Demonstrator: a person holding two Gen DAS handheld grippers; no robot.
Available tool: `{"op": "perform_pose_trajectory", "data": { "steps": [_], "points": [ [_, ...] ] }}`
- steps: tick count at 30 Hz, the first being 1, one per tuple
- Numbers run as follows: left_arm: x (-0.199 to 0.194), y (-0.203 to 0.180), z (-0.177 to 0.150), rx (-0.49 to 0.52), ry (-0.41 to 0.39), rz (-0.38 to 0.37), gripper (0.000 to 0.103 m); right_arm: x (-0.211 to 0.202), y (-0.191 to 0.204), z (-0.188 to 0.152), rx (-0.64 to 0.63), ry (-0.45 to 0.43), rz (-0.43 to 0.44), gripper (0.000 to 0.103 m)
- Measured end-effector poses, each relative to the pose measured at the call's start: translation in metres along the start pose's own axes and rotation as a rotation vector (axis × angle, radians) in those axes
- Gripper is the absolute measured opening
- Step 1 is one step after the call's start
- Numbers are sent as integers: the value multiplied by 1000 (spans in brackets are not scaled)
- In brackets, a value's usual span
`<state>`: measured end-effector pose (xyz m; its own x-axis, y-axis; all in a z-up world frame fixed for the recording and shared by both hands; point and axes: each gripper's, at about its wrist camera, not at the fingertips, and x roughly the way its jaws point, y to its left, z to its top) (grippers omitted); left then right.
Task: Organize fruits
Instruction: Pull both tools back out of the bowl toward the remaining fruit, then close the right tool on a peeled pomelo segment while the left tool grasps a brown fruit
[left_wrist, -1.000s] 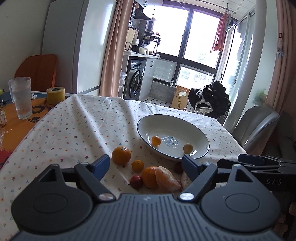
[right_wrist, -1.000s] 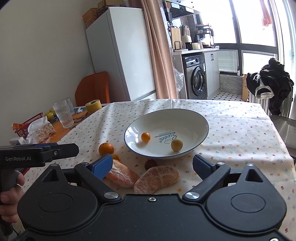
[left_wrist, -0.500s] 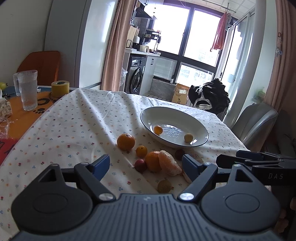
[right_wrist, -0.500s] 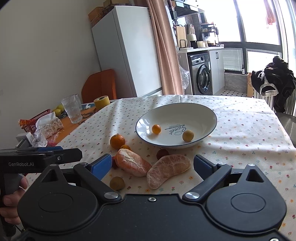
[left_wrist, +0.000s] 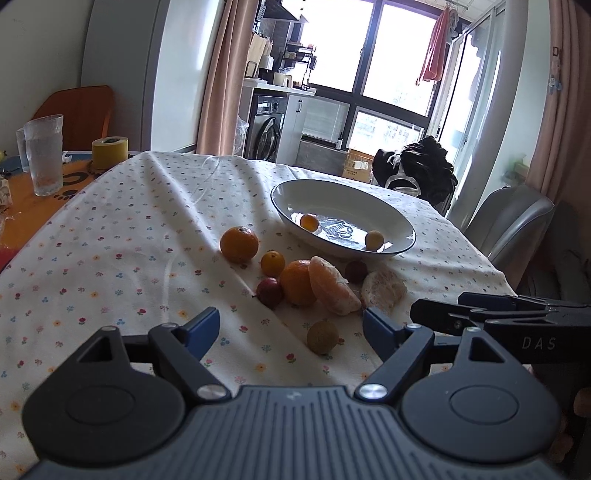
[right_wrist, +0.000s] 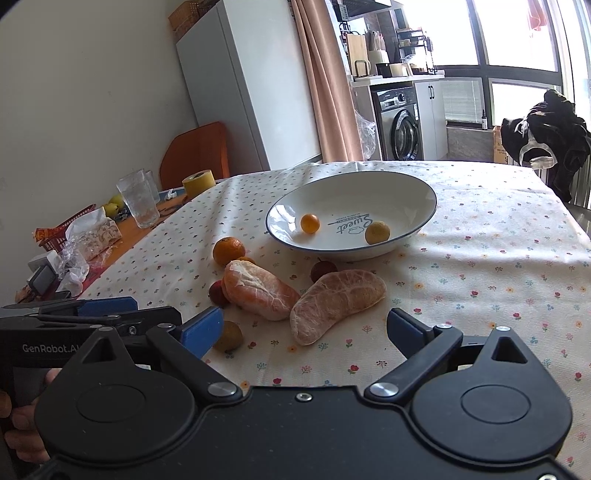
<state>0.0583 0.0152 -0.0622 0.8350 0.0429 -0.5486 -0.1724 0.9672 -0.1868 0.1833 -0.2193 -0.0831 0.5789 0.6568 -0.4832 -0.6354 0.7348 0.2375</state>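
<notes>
Both grippers have drawn back from the fruit since the earlier frames: the cluster, then partly hidden between the fingers, now lies fully in view ahead, and a small brownish-yellow fruit (left_wrist: 322, 336) has come into sight at the near edge.

Left gripper (left_wrist: 291, 328): jaws spread wide, nothing between them, poised above the tablecloth (left_wrist: 122, 236). The brownish-yellow fruit lies just ahead of it, slightly toward its right finger. Beyond this sits the cluster: a dark red fruit (left_wrist: 269, 292), an orange (left_wrist: 297, 282), a peeled segment (left_wrist: 332, 290) leaning against the orange, a second peeled piece (left_wrist: 384, 290), a small orange (left_wrist: 272, 263) and a larger mandarin (left_wrist: 239, 244).

Right gripper (right_wrist: 304, 328): jaws likewise wide apart and empty. The larger peeled half (right_wrist: 338, 302) lies directly ahead, almost centred between the fingers, its long axis running crosswise and tilted, near-left to far-right. A second peeled half (right_wrist: 258, 290) lies just to its left; the two appear close, though contact cannot be confirmed.

Farther out, the plate (right_wrist: 424, 206) holds a small orange fruit (right_wrist: 310, 223) and a yellowish one (right_wrist: 377, 232); the rest remain on the cloth.

Judgement: the right gripper is the nearer to the larger peeled half, but its jaws open along that long axis; a turn of the wrist, or a grip across the narrower middle, seems called for.
</notes>
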Motion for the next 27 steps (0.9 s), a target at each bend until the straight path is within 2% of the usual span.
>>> {"op": "perform_pose_trajectory", "data": {
  "steps": [8, 13, 19, 24, 27],
  "points": [
    [14, 5, -11, -20, 31, -10, 74, 15, 1, -11, -1, 30, 6, 95],
    [22, 7, -17, -28, 50, -30, 61, 23, 3, -14, -17, 33, -9, 91],
    [28, 5, -20, -20, 55, -40, 58, 34, -1, -10, -26, 25, -27, 86],
    [32, 0, -18, -8, 52, -42, 53, 45, -3, -7, -24, 39, -32, 73],
    [35, -3, -17, 6, 50, -39, 52, 46, -7, -9, -14, 31, -31, 69]
  ]
}}
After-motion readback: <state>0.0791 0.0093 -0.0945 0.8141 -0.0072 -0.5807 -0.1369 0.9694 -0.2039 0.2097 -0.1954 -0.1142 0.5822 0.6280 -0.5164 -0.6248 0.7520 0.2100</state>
